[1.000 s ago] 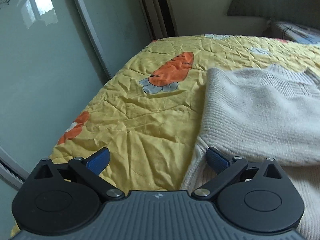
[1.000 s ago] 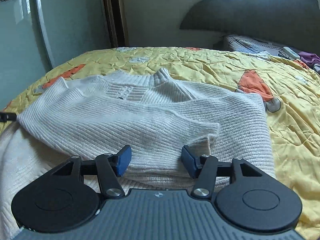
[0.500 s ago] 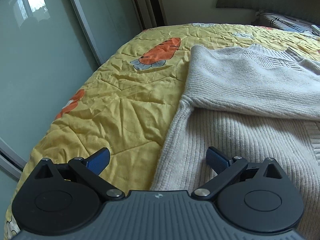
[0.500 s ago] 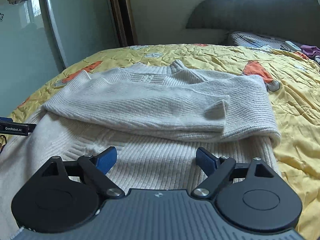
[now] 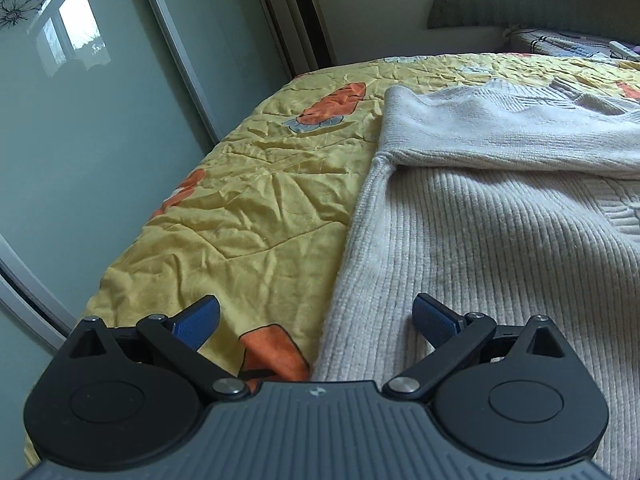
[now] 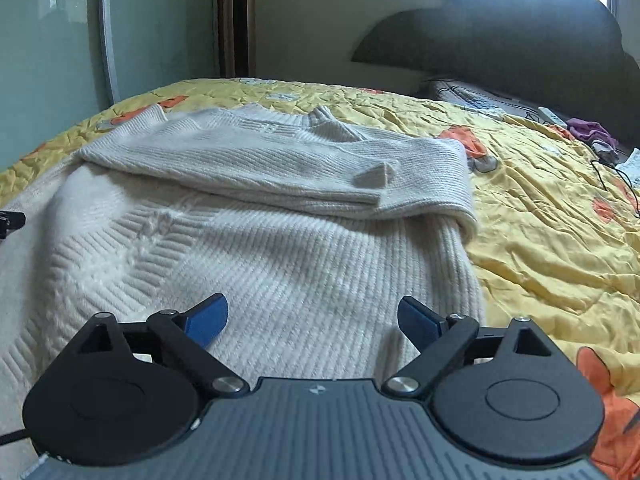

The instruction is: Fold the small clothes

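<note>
A cream ribbed knit sweater (image 6: 280, 248) lies flat on the yellow bedspread (image 6: 552, 232), both sleeves folded across its chest. It also shows in the left wrist view (image 5: 500, 232). My left gripper (image 5: 316, 320) is open and empty, straddling the sweater's left side edge near the hem. My right gripper (image 6: 312, 320) is open and empty, low over the sweater's lower right part near the hem. The left gripper's tip (image 6: 10, 220) shows at the left edge of the right wrist view.
The yellow bedspread (image 5: 248, 200) with orange carrot prints ends at the left next to a glass sliding wardrobe door (image 5: 88, 120). A dark headboard (image 6: 500, 40), a pillow (image 6: 472, 96), a cable and small items (image 6: 592, 136) are at the far right.
Both grippers have pulled back from the folded sleeves toward the sweater's hem. The right gripper's jaws opened wider. The sweater has not moved.
</note>
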`<action>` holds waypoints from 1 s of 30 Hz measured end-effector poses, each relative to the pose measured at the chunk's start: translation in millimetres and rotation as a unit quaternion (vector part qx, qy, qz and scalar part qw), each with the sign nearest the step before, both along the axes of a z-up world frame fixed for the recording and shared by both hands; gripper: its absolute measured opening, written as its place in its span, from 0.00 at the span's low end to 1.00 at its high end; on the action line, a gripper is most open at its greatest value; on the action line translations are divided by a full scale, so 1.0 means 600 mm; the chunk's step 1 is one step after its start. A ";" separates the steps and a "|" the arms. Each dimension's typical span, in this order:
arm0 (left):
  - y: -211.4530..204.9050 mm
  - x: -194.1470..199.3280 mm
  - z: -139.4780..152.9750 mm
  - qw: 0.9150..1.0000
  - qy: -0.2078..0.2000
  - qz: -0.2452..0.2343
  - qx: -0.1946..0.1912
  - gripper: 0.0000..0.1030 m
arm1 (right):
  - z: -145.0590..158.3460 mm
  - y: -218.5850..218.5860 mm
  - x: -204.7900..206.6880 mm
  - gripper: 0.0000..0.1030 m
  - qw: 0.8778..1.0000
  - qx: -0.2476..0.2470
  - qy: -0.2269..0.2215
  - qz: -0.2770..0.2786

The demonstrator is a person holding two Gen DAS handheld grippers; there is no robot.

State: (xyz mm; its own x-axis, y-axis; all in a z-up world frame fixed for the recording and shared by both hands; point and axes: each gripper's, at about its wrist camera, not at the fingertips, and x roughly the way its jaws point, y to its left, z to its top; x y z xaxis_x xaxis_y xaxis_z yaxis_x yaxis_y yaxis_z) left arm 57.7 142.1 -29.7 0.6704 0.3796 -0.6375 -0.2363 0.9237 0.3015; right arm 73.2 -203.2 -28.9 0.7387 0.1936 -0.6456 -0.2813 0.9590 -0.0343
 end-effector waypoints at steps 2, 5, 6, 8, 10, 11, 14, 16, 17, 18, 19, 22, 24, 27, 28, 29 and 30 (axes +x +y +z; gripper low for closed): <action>-0.002 -0.011 -0.002 1.000 -0.001 0.000 0.010 1.00 | 0.000 -0.004 -0.013 0.92 1.000 -0.012 -0.006 0.000; -0.002 -0.019 -0.006 1.000 0.003 0.001 0.011 1.00 | 0.000 -0.009 -0.028 0.95 0.999 -0.031 -0.016 -0.002; -0.003 -0.021 -0.006 1.000 0.002 0.002 0.011 1.00 | -0.002 -0.010 -0.031 0.96 0.999 -0.036 -0.016 -0.003; -0.003 -0.024 -0.005 1.000 0.000 0.006 0.009 1.00 | -0.006 -0.013 -0.036 0.96 0.999 -0.036 -0.012 -0.006; -0.002 -0.025 -0.006 1.000 -0.002 0.008 -0.002 1.00 | -0.008 -0.020 -0.038 0.96 1.000 -0.010 -0.005 -0.010; 0.000 -0.025 -0.009 1.000 -0.003 0.010 -0.010 1.00 | -0.007 -0.025 -0.040 0.96 1.000 0.014 -0.002 -0.009; 0.009 -0.028 -0.009 0.999 -0.002 0.018 -0.032 1.00 | 0.002 -0.032 -0.052 0.95 0.997 0.073 -0.007 0.003; 0.019 -0.033 -0.001 0.999 0.000 0.018 -0.037 1.00 | 0.011 -0.028 -0.060 0.92 0.998 0.057 -0.023 -0.002; 0.024 -0.037 0.004 0.999 0.000 0.020 -0.034 1.00 | 0.017 -0.028 -0.063 0.91 0.999 0.041 -0.032 -0.008; 0.030 -0.042 0.008 0.999 -0.001 0.021 -0.028 1.00 | 0.024 -0.032 -0.066 0.91 0.999 0.030 -0.039 -0.012; 0.037 -0.047 0.011 0.999 -0.002 0.023 -0.025 1.00 | 0.030 -0.036 -0.067 0.91 0.999 0.026 -0.042 -0.014; 0.053 -0.059 0.009 0.999 0.002 0.019 -0.029 1.00 | 0.036 -0.046 -0.068 0.92 0.999 0.014 -0.040 -0.018; 0.056 -0.060 -0.004 0.999 0.009 0.016 -0.039 1.00 | 0.025 -0.044 -0.065 0.92 0.999 0.009 -0.029 -0.016; 0.050 -0.065 -0.009 0.999 0.001 0.013 -0.035 1.00 | 0.006 -0.028 -0.067 0.93 1.000 -0.004 -0.016 -0.002; 0.048 -0.066 -0.008 0.999 0.001 0.010 -0.032 1.00 | 0.003 -0.021 -0.069 0.93 1.000 -0.008 -0.011 0.004; 0.047 -0.067 -0.007 0.999 0.001 0.007 -0.031 1.00 | 0.001 -0.016 -0.072 0.93 1.000 -0.008 -0.008 0.010; 0.048 -0.069 -0.006 0.999 0.001 0.005 -0.032 1.00 | 0.001 -0.013 -0.077 0.93 1.000 -0.008 -0.006 0.018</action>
